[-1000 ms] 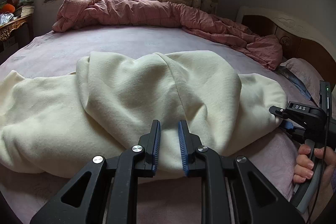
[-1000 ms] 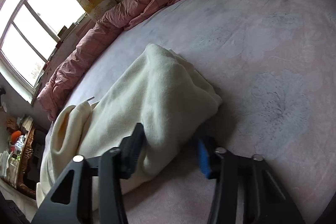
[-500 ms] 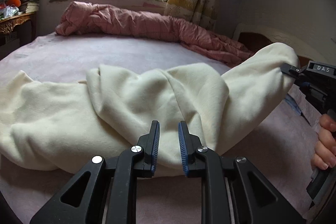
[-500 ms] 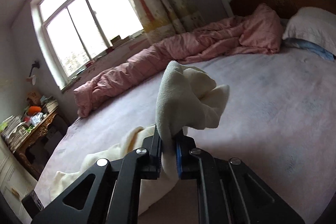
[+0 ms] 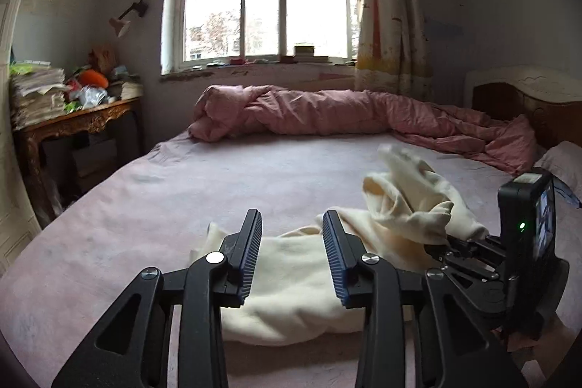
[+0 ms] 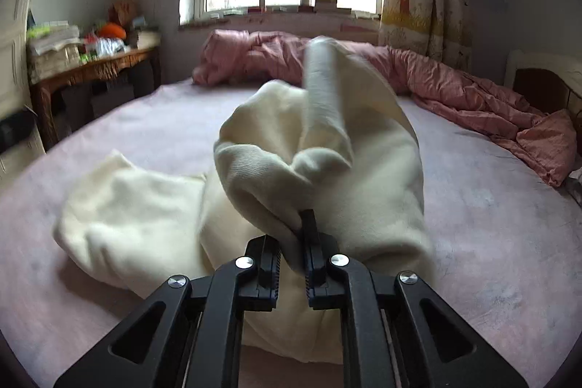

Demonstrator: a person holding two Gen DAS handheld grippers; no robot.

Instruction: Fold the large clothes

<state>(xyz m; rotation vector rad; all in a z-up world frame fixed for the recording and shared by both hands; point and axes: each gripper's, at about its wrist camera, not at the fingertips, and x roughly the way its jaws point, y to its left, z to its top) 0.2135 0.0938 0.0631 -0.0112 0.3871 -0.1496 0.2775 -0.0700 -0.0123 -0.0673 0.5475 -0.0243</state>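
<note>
A cream garment (image 5: 291, 282) lies bunched on the pink bed sheet (image 5: 182, 191). My left gripper (image 5: 292, 231) is open and empty, its jaws wide apart above the garment's near edge. My right gripper (image 6: 294, 242) is shut on a fold of the cream garment (image 6: 327, 148) and lifts that end up off the bed, with the fabric blurred. The right gripper also shows in the left wrist view (image 5: 442, 244), at the right, holding the raised fold.
A rolled pink quilt (image 5: 327, 113) lies along the far side of the bed under the window. A wooden side table (image 5: 72, 122) with piled clutter stands at the left. A headboard (image 5: 527, 97) and a pillow (image 5: 563, 162) are at the right.
My left gripper has opened and tilted up away from the garment. My right gripper, shut on the garment's end, has carried it up and over toward the left.
</note>
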